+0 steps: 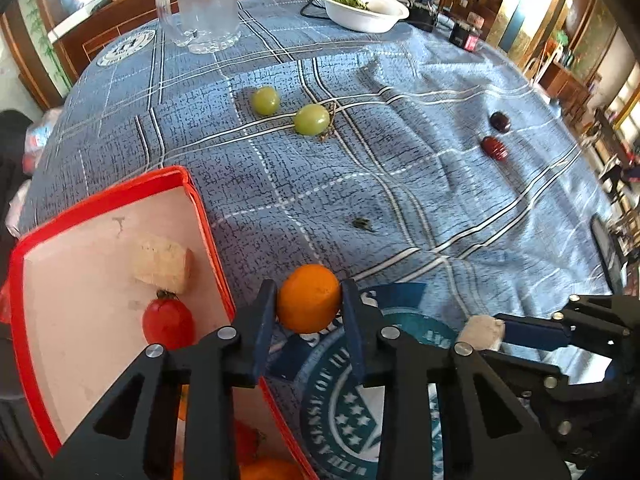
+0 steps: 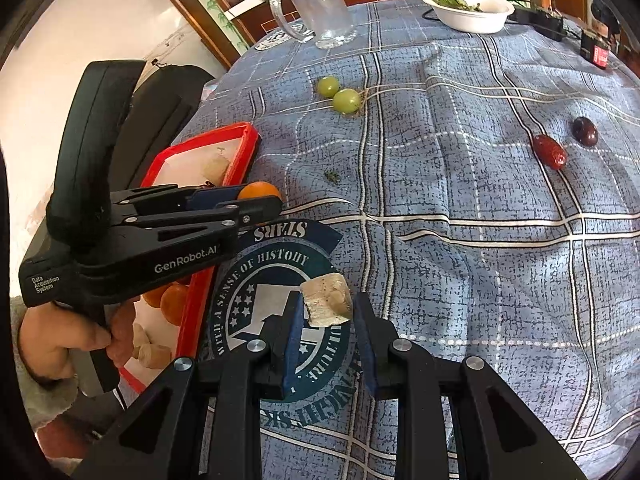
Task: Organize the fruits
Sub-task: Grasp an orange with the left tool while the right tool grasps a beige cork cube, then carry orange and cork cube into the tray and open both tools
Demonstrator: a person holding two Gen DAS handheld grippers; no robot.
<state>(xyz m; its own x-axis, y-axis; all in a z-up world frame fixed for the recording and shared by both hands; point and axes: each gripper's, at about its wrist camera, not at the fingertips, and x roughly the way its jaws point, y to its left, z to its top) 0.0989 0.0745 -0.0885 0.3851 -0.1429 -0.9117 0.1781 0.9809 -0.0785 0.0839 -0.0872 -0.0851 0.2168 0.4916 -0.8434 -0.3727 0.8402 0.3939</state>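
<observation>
**Both grippers loaded beside the red tray**

Nearest the left wrist camera, the left gripper (image 1: 309, 300) was clamped on a small orange (image 1: 308, 298), its two dark pads pressed to either side of the fruit, just beside the right-hand wall of the red tray (image 1: 208, 220). Held there, at the rim and above the cloth, the orange looked ready to go over the wall, probably to join the other orange fruit visible low in the tray.

To the right, the right gripper (image 2: 325, 320) held a pale cut chunk (image 2: 326, 300). The left pad touched it; whether the right pad touched too could not be told, though the chunk hung clear of the printed emblem (image 2: 264, 280) on the blue checked cloth (image 2: 500, 280). Similar pale pieces lay in the tray, which suggested the sorting was by kind.

Inside the tray, a red tomato (image 1: 168, 322) sat against another pale piece (image 1: 162, 266).

Farther out, loose on the cloth, two green grapes (image 1: 288, 110) lay near each other, and two dark red dates (image 1: 496, 138) lay well apart from them on the right; these seemed still to be gathered.

Farthest off stood a glass mug (image 1: 204, 4) and a white bowl (image 1: 366, 10) with greens.
</observation>
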